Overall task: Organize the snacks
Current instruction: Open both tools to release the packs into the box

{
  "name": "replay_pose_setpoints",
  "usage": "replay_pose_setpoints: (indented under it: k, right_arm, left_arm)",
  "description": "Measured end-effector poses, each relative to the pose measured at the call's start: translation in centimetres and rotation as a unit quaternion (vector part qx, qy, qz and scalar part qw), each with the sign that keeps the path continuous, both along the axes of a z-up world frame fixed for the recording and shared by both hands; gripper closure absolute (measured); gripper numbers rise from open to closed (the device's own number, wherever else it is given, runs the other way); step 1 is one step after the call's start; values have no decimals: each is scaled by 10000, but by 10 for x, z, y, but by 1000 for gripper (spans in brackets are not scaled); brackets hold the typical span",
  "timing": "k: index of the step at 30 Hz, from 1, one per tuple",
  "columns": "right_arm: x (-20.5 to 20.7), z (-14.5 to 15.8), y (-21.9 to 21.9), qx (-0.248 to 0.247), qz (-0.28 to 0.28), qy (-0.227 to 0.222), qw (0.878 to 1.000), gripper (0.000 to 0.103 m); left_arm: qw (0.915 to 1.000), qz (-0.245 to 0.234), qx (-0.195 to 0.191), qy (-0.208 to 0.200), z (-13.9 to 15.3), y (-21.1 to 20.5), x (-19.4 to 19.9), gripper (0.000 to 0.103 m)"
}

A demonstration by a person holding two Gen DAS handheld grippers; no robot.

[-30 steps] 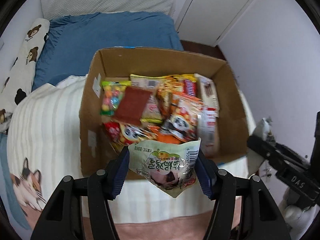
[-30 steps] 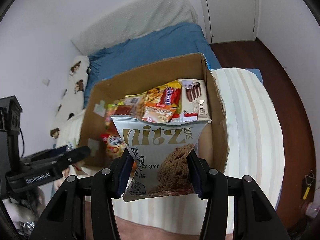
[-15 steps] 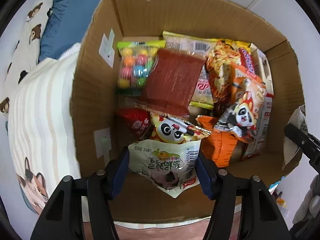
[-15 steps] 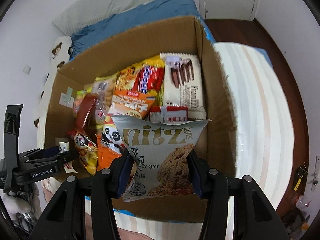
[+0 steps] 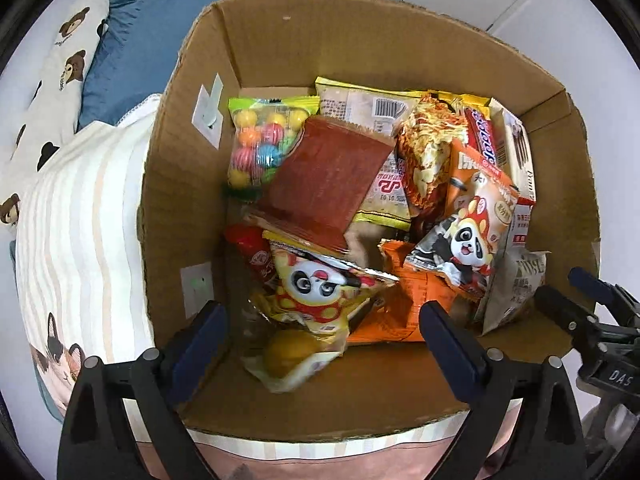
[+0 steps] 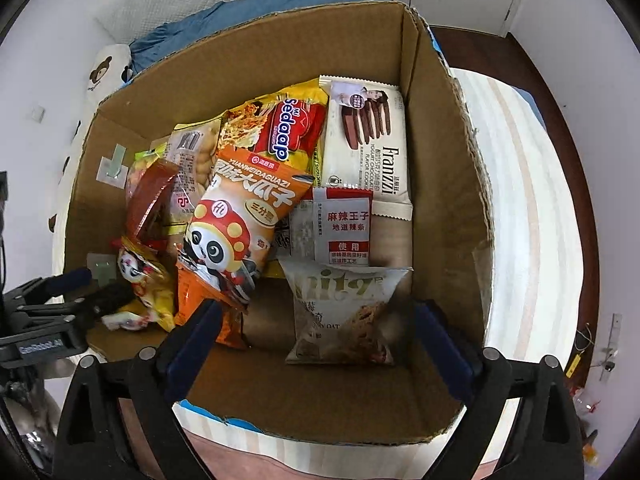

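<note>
One cardboard box (image 5: 280, 60), two panda packets (image 6: 224, 240) (others overlap, uncounted)

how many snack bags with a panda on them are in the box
2. A yellow panda bag lies near the cardboard box's left front; an orange panda bag leans right of centre. Others may be buried underneath.

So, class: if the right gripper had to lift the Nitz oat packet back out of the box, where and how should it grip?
Probably the Nitz oat packet's crimped top edge, coming from above. It leans nearly upright on the cardboard box's floor, its seam flat, thin and free of neighbours. The right gripper is open, with fingers either side.
</note>
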State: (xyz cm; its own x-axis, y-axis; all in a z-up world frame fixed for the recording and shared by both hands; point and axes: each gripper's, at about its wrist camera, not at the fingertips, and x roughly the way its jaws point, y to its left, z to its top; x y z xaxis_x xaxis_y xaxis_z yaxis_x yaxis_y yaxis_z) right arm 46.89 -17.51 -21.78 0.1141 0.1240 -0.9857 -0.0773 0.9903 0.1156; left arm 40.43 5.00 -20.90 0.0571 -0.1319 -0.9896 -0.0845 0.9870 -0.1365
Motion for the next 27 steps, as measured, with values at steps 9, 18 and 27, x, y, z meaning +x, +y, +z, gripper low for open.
replay_pose_setpoints:
  k: [9,18,27]
  right_arm:
    - [-7,13,-2,10,-91,-183,9998,3]
    - [-29,42,1,-48,-14,-640,9979,3]
    - [-78,82,3,33,-27,-1249,9922,2]
  left_arm:
    - [9993,-66,186,-331,21,-8,-4,4]
    - [9954,49,351,-896,51,-15,-26,4]
    - [9849,85,522,-1648,92,-17,-77,4]
